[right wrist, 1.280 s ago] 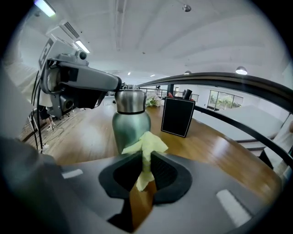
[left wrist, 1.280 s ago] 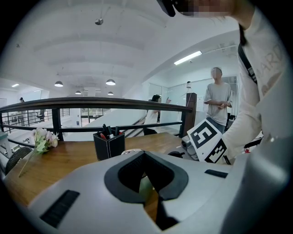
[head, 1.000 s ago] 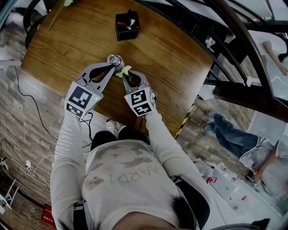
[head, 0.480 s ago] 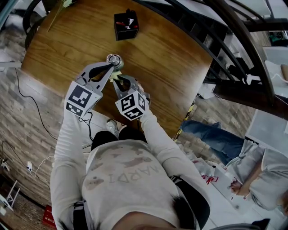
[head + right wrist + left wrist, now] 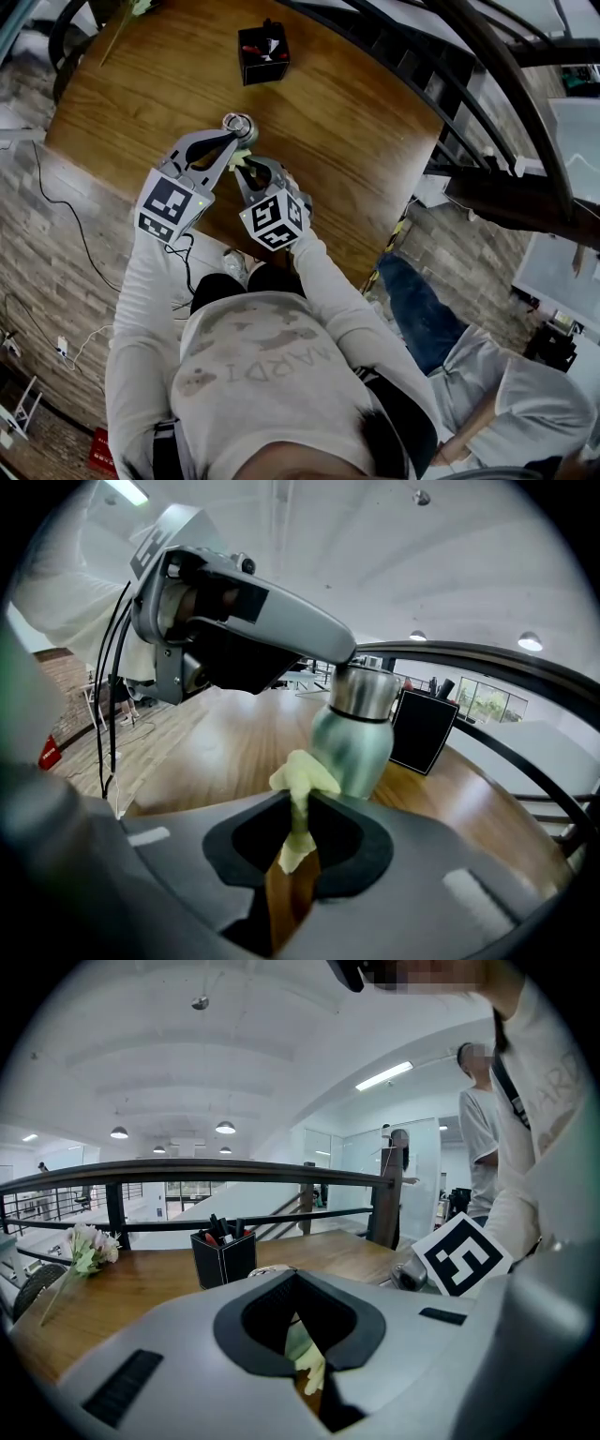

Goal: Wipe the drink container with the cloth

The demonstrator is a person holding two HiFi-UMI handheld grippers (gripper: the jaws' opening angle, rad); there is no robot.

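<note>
A pale green drink container (image 5: pixel 238 123) with a steel neck stands upright on the round wooden table (image 5: pixel 141 84). My left gripper (image 5: pixel 232 141) is shut on its steel neck, as the right gripper view shows (image 5: pixel 342 658). In that view the container's body (image 5: pixel 352 747) rises just beyond my right jaws. My right gripper (image 5: pixel 246 169) is shut on a yellow-green cloth (image 5: pixel 302 772), and the cloth's free end touches the container's near side. The cloth (image 5: pixel 307 1363) also shows through the gap under my left jaws.
A black pen holder (image 5: pixel 263 53) stands farther back on the table, also in the right gripper view (image 5: pixel 424 731). Pale flowers (image 5: pixel 86 1246) lie at the table's far left. A dark railing (image 5: pixel 422 84) curves round the table's right side. A person (image 5: pixel 487 394) is below it.
My right gripper has swung left with the cloth, from the container's right side to close beneath the left gripper. The left gripper has stayed put. The person below has moved.
</note>
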